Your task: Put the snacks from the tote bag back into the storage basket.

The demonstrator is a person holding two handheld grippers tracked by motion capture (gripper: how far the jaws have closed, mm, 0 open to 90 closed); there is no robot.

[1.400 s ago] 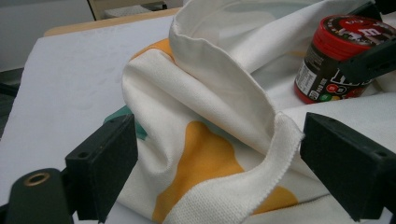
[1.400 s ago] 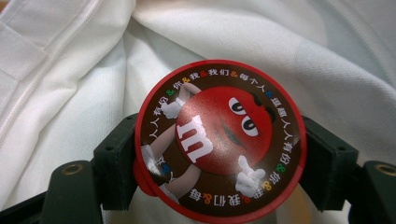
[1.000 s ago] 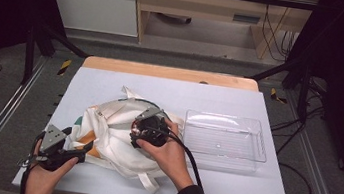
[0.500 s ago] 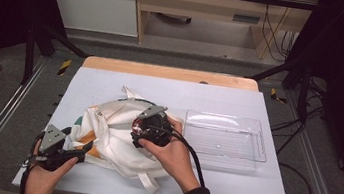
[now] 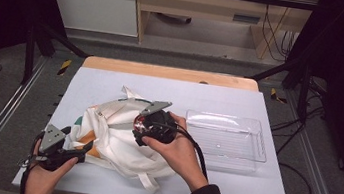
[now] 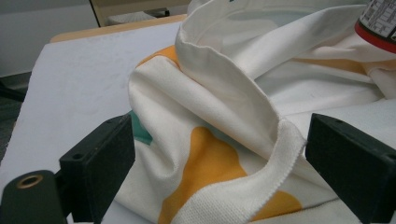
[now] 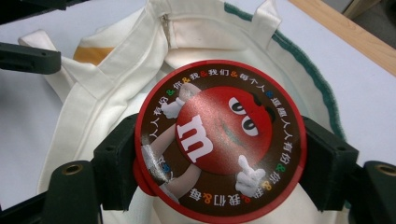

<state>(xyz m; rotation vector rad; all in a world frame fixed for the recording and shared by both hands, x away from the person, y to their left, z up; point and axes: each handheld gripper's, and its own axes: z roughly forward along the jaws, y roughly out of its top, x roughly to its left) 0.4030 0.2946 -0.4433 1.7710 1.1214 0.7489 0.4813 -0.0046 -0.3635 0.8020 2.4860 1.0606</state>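
Red-lidded candy tub sat clamped across its round lid between the jaws of the right gripper, at the centre of the right gripper view, directly above the open mouth of the white canvas bag. In the high view that gripper lay mid-frame over the bag, left of the clear plastic bin. The left gripper stood wide open at the bottom of its own view, jaws either side of the bag's folded rim but gripping nothing. Judged from this, the step went best if the left jaws first pinched that rim to steady the bag, while the tub was kept level and moved straight along the opening, clear of the hem and the handles
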